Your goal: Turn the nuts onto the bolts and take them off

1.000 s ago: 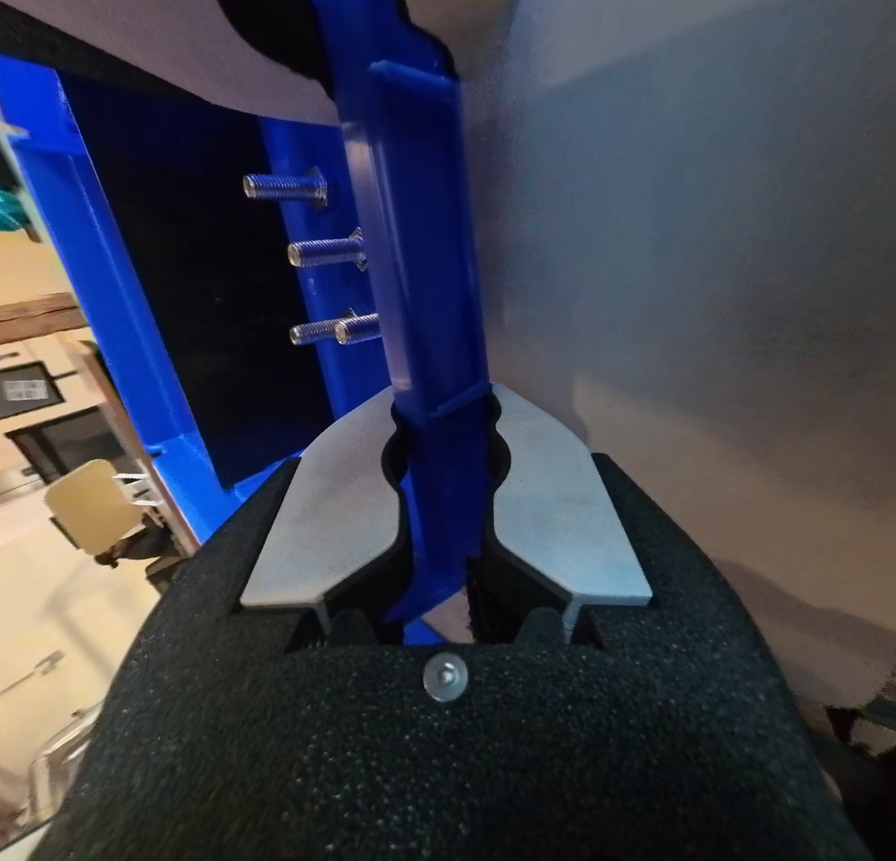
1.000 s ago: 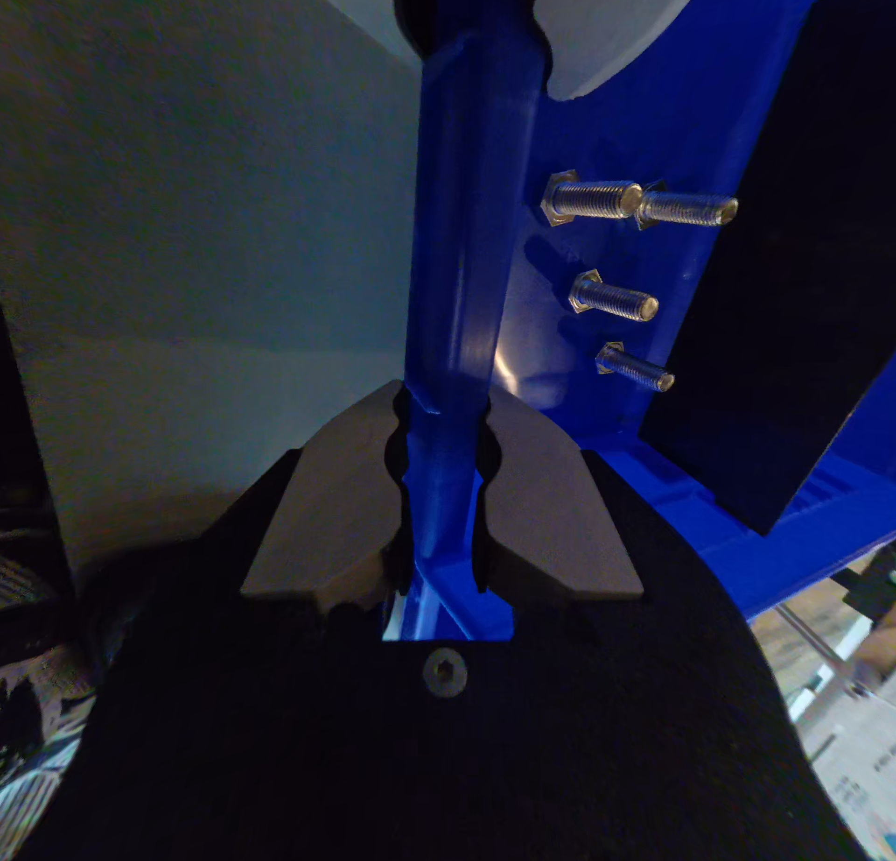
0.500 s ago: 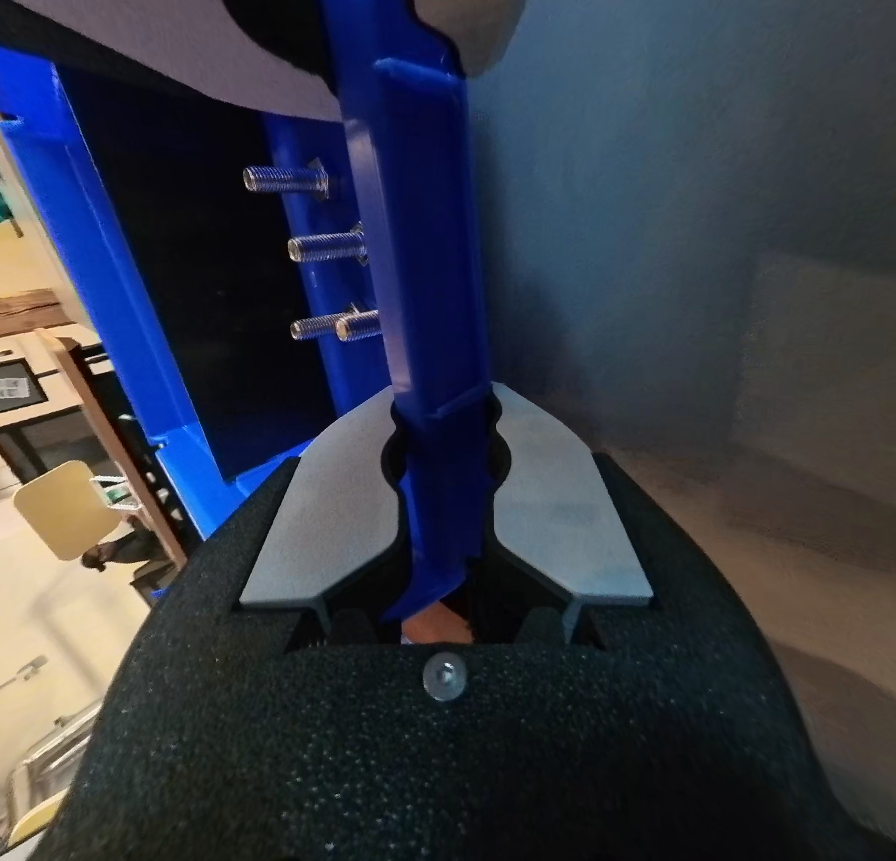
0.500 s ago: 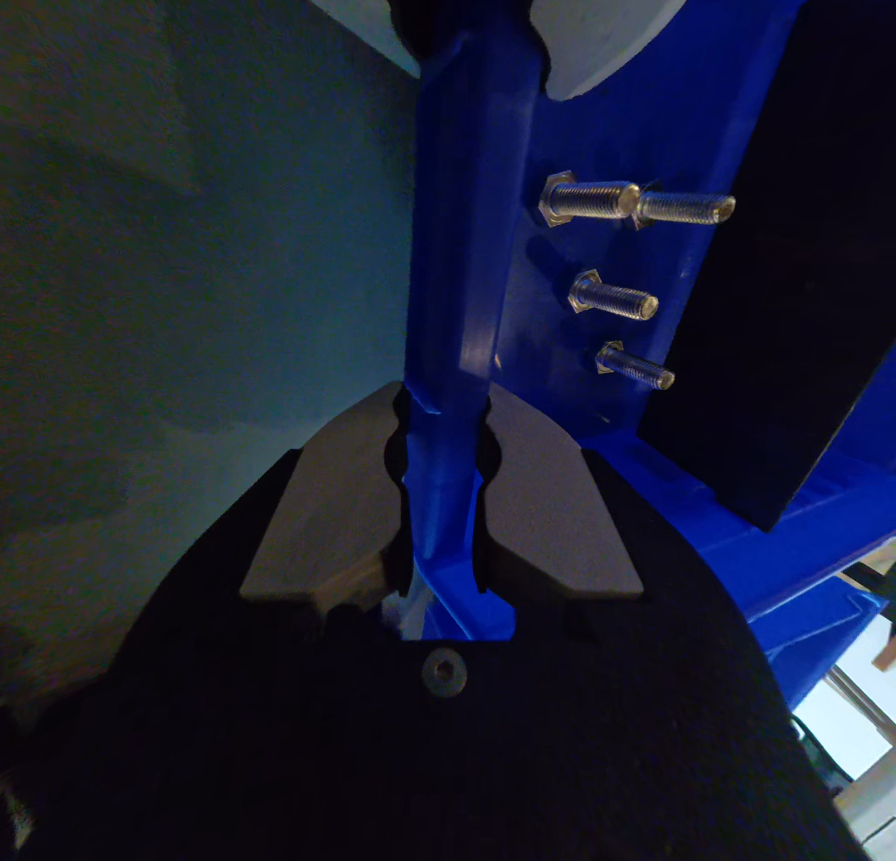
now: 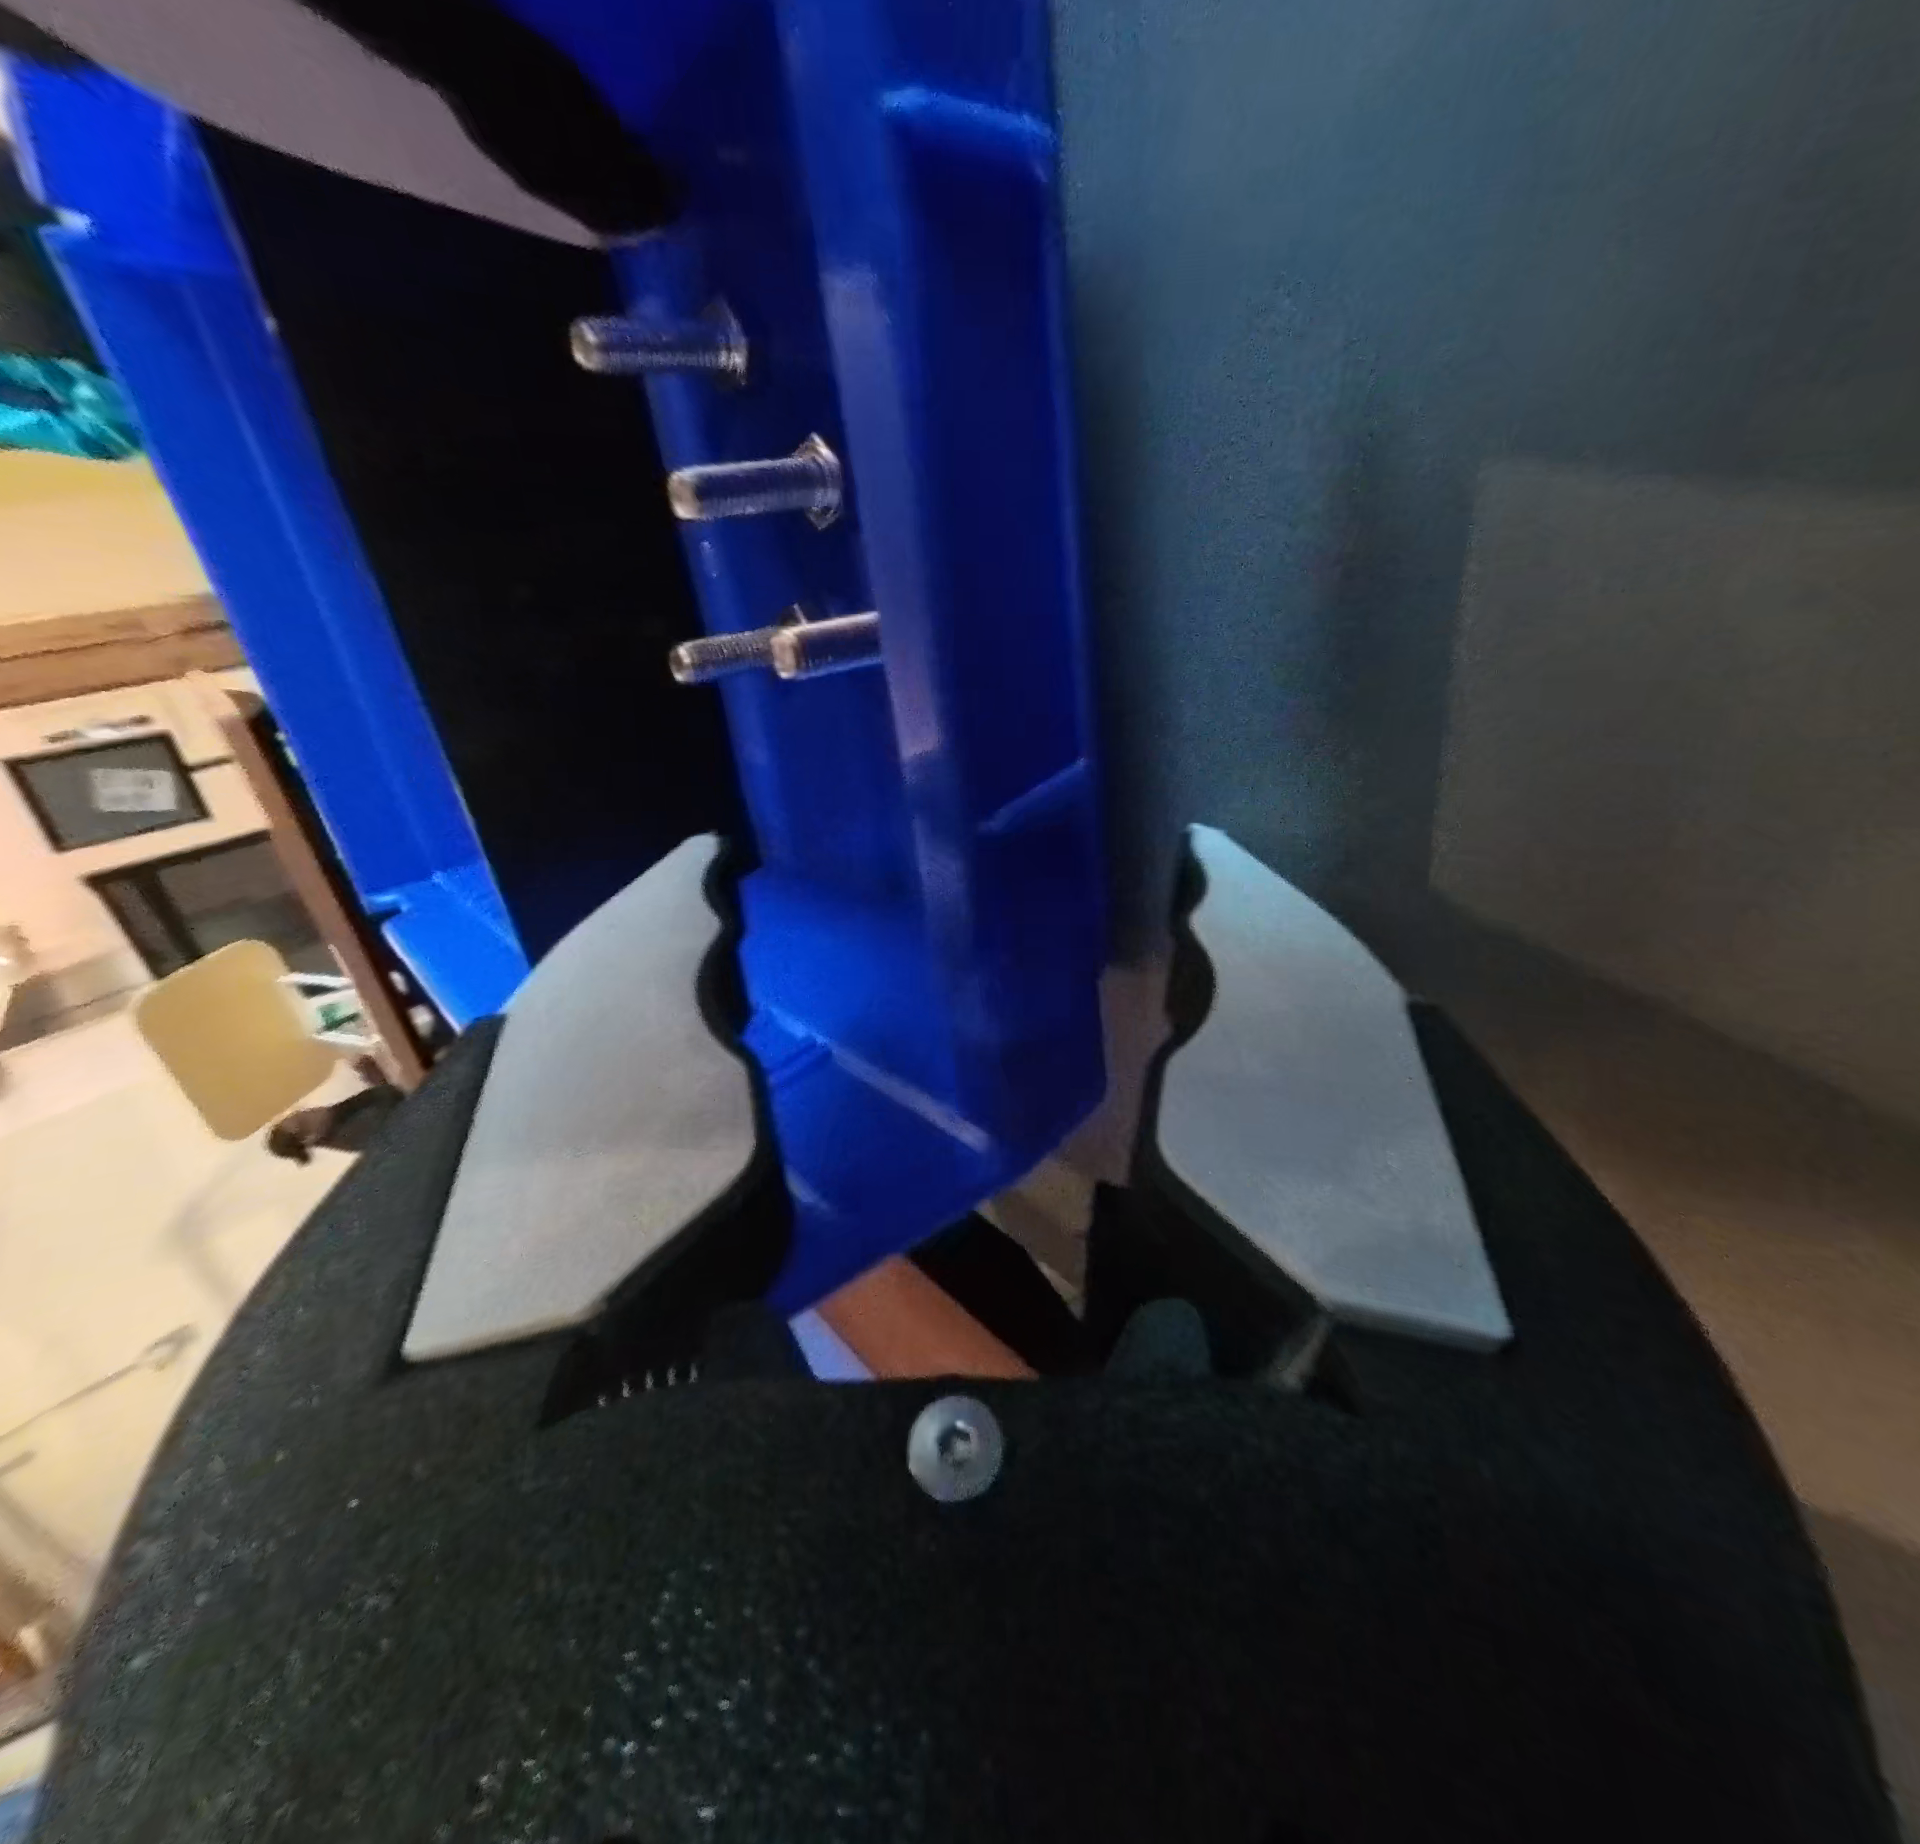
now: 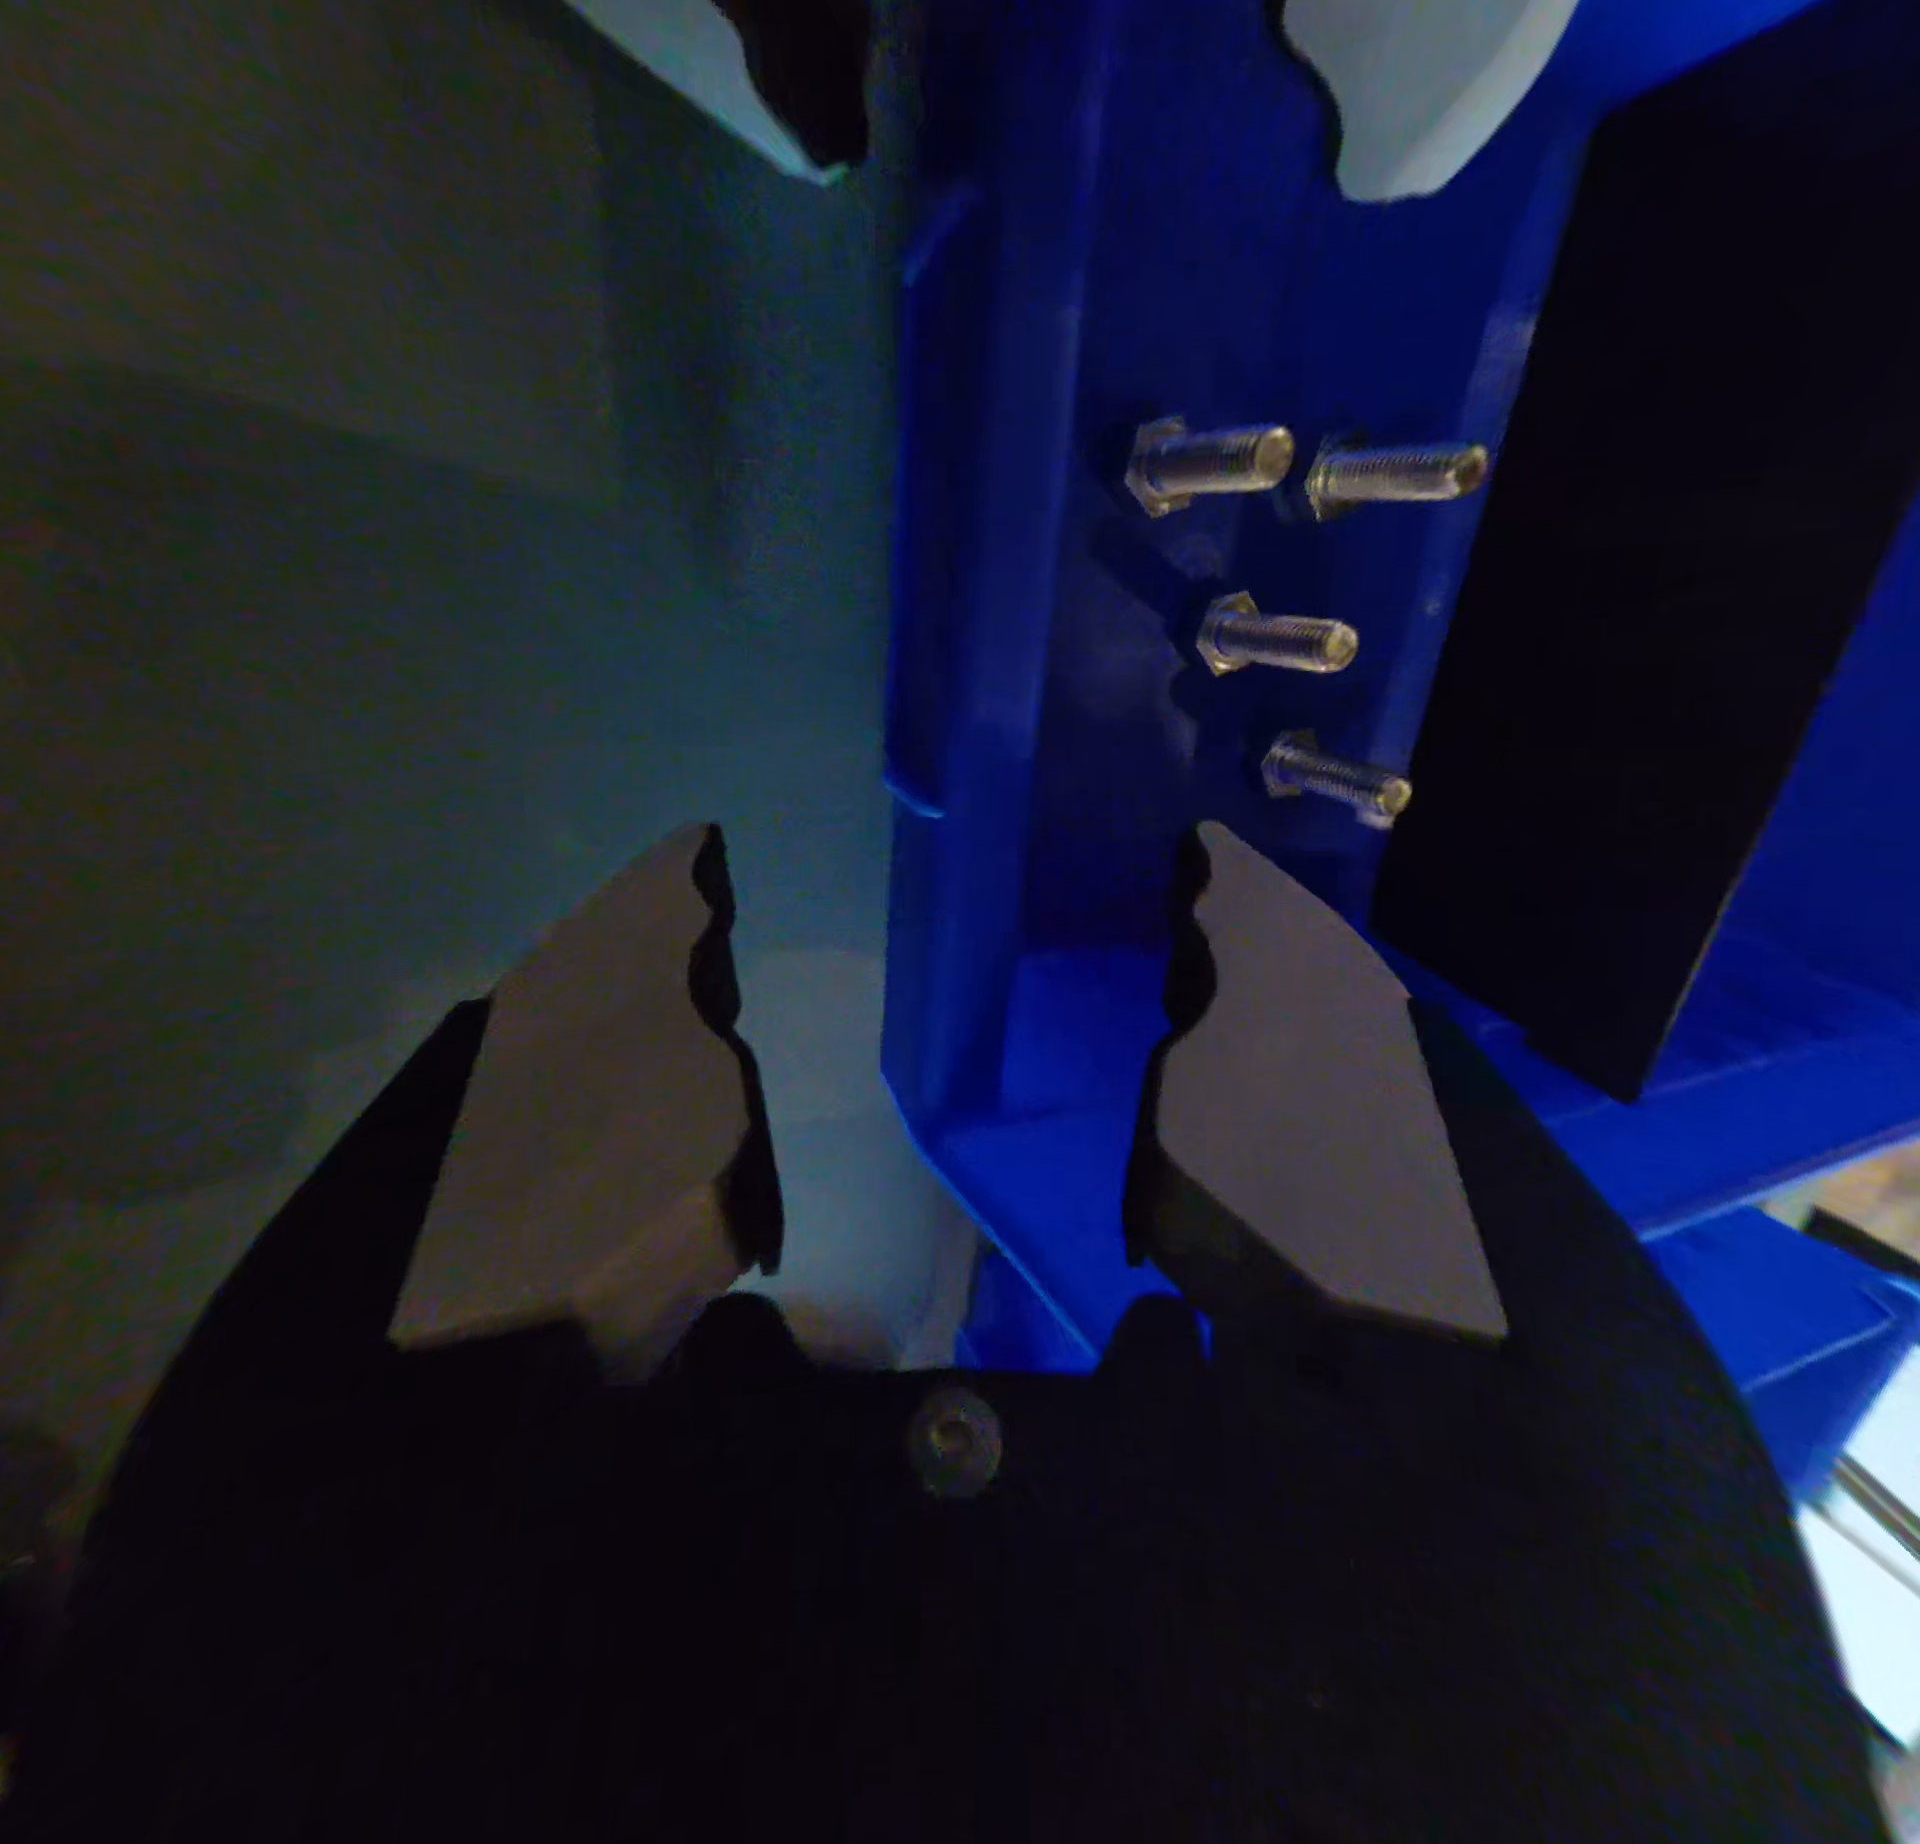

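A blue plastic frame (image 5: 935, 547) stands on edge with several clear threaded bolts (image 5: 748, 490) sticking sideways out of it, each with a hex base. My left gripper (image 5: 951, 849) is open, and the frame's edge sits between its jaws against the left finger. In the right wrist view the frame (image 6: 997, 547) and its bolts (image 6: 1278, 641) show from the other end. My right gripper (image 6: 956, 838) is open around that edge, which is close to the right finger. Each view shows the other gripper's grey fingers (image 6: 1434, 59) at the far end. No loose nut is visible.
A plain grey wall (image 5: 1455, 340) fills the side beside the frame. A black panel (image 6: 1662, 547) sits inside the frame. A room with a beige chair (image 5: 229, 1036) and a dark window shows at the left of the left wrist view. The left gripper's tips are roughly 10 cm from the right gripper's.
Both grippers were shut on the blue frame's edge and have now opened, letting go of it. The frame has shifted slightly toward one finger in each view.
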Demonstrator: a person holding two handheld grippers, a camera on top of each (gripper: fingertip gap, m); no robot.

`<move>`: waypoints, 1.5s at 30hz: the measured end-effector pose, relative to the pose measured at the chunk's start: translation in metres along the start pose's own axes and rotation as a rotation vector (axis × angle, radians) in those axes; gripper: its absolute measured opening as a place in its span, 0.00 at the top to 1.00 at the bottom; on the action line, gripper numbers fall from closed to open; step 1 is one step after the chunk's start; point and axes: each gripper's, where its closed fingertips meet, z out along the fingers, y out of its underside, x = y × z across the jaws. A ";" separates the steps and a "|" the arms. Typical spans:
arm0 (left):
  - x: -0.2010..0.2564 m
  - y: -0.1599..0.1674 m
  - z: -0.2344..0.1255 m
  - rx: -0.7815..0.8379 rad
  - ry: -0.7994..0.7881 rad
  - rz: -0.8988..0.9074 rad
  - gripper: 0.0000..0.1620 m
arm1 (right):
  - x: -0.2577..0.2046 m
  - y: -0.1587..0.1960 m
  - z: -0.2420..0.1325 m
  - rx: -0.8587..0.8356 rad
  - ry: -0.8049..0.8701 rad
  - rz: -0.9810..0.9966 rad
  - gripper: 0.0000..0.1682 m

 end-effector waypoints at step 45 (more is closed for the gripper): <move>-0.054 -0.282 0.051 0.061 0.053 0.011 0.63 | -0.008 0.268 -0.052 -0.042 0.028 0.229 0.71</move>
